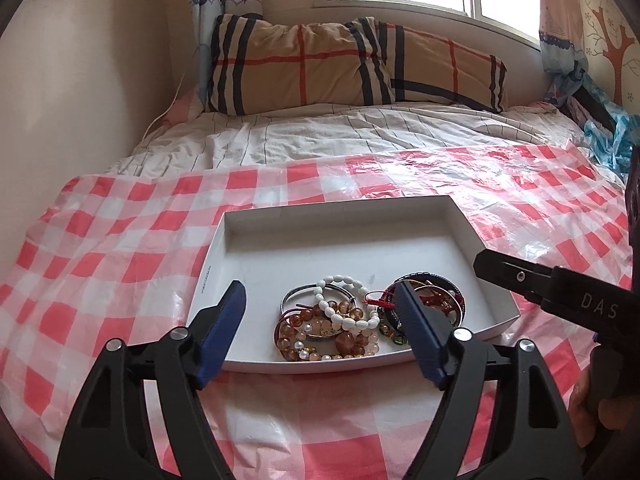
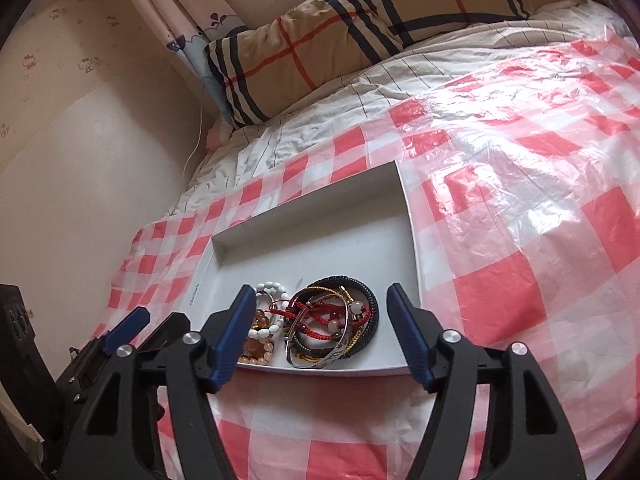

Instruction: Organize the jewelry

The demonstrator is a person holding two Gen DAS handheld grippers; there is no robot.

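Note:
A shallow white tray [image 1: 336, 216] lies on the red-checked plastic sheet; it also shows in the right wrist view [image 2: 304, 240]. In its near part lies a heap of jewelry: a white bead bracelet [image 1: 344, 304], amber bead bracelets [image 1: 320, 340], a silver bangle [image 1: 304, 294], and dark braided bands with red cord [image 2: 340, 314]. My left gripper [image 1: 322, 294] is open and empty, just above the tray's near edge. My right gripper [image 2: 322, 294] is open and empty over the dark bands; its finger shows at the right of the left wrist view [image 1: 520, 278].
The checked plastic sheet [image 2: 520, 200] covers the near part of a bed. A striped white sheet [image 1: 320, 136] and plaid pillows [image 1: 344, 68] lie beyond the tray, under a window. A wall [image 1: 80, 80] runs along the left side.

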